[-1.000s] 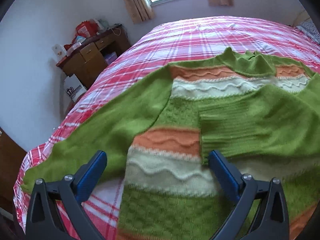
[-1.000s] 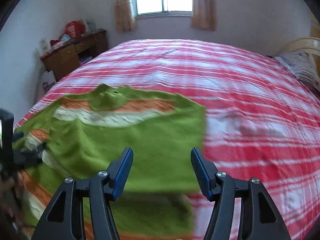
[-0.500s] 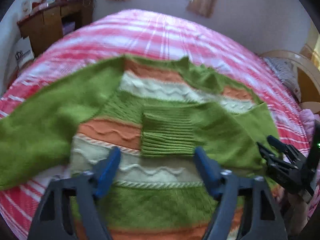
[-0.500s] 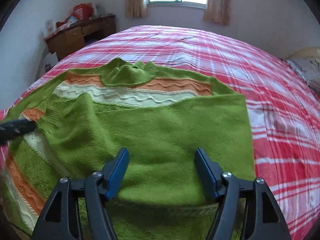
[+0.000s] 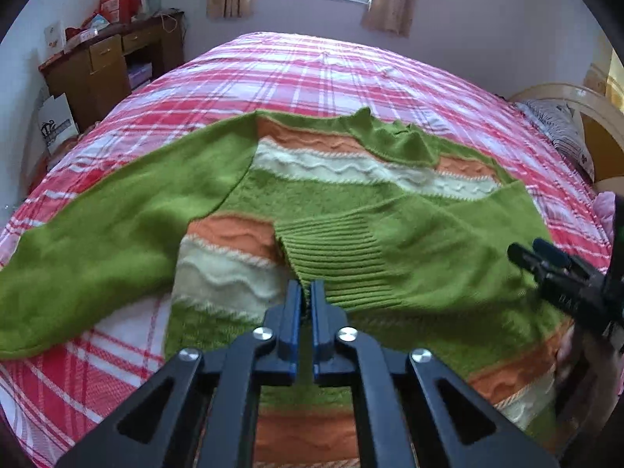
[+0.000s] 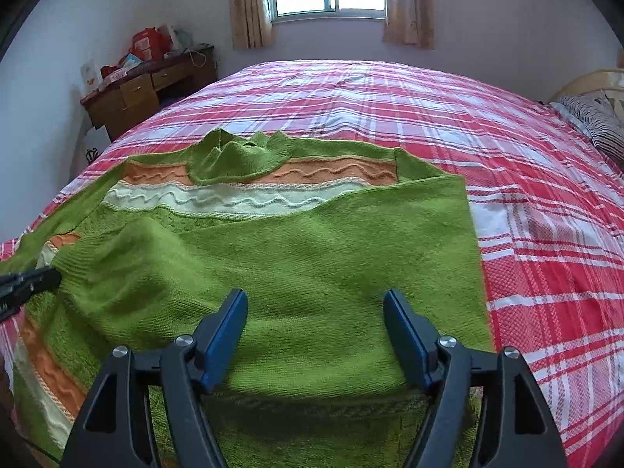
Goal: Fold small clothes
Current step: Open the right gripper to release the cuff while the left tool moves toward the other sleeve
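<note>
While left tongs (image 5: 306,292) pinch cuff (image 5: 335,263), spread sleeve (image 5: 97,234) appears there only

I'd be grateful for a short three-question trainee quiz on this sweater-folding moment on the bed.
1. True or false: one sleeve of the sweater is folded across its body, and the other sleeve lies spread out on the plaid bedspread.
2. Multiple choice: the left gripper is (A) wide open above the collar, (B) closed on the ribbed cuff, (C) resting on a pillow.
3. Fill in: the right gripper hovers with its jaws ____ over the folded green sleeve panel.

Key: 1 true. 2 B; its jaws have just been closing and the cuff edge sits between the pads. 3 open; nothing is pinched between them.
</note>
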Tool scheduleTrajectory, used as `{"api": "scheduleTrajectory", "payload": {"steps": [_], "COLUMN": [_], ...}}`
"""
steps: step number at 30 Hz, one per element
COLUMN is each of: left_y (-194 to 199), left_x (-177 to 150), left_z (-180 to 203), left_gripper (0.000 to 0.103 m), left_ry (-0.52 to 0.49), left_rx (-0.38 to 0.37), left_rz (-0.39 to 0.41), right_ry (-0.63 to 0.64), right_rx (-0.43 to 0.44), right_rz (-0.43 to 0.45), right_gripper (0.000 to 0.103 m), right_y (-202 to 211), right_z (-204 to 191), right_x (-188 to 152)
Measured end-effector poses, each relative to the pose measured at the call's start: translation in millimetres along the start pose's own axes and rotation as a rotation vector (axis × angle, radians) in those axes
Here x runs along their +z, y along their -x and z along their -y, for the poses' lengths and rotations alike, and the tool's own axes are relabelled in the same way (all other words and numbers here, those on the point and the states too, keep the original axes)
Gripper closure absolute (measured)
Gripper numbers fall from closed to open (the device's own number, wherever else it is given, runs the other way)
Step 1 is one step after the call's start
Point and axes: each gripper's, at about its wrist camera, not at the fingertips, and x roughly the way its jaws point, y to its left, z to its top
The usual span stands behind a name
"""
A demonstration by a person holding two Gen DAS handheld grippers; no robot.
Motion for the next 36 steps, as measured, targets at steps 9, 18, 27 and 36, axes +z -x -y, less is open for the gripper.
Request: {"api": "scheduleTrajectory", "payload": {"steps": [9,18,27,36], "left_y": [5,48,92,113], "left_x": [-23,-24,-41,-66], "left_z": [6,-25,-80,-153], "left_gripper": [0.097,0.073,0.027,0.024], "left_ry": [-0.074,0.015,0.086,0.208], "left_rx": [0.053,0.099,0.175,0.317], "left_rz": [-0.004,0.100,0.156,0.167], "right_ry": [-0.030,0.196,0.306,0.262], "right_rx": [-0.116,0.317,0.417,0.336], "right_rz": [-0.062,-0.014,-0.136,-0.009], "right_gripper": [0.030,0.030,0.031,0.031], "right_y": [-5,35,9,27], "right_z": [17,-103,-161,-156], "right_x": [9,15,-20,4]}}
